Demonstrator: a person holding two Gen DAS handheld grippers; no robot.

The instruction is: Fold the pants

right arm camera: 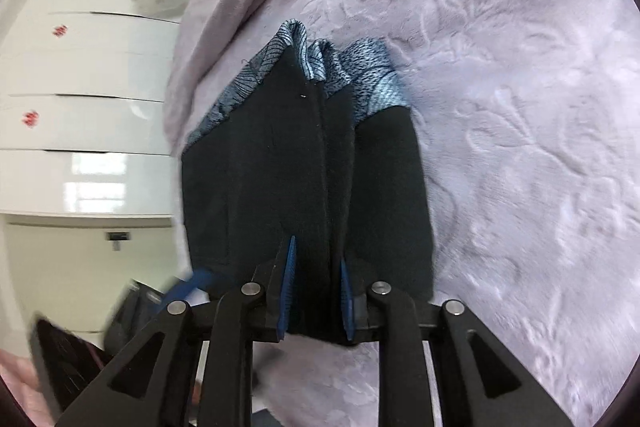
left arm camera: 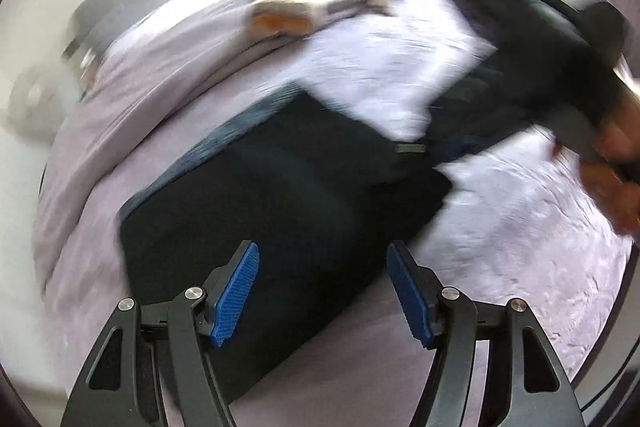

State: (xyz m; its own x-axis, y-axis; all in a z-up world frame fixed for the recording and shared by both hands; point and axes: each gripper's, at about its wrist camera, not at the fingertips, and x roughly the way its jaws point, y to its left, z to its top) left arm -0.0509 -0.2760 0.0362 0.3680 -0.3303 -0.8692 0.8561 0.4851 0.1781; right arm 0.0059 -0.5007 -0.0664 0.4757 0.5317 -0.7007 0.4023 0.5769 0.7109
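Right wrist view: your right gripper (right arm camera: 316, 287) is clamped on a bunched fold of the dark pants (right arm camera: 280, 179), the black cloth pinched between its blue pads (right arm camera: 289, 291). The pants stretch away from the jaws across the lavender bedspread (right arm camera: 520, 107), close to its left edge, their patterned grey-blue lining (right arm camera: 360, 75) showing at the far end. White drawers (right arm camera: 88, 123) stand beyond that edge. In the left wrist view, your left gripper (left arm camera: 322, 291) hangs released, jaws spread with nothing between them, above the near part of the pants (left arm camera: 280, 195). The picture is blurred.
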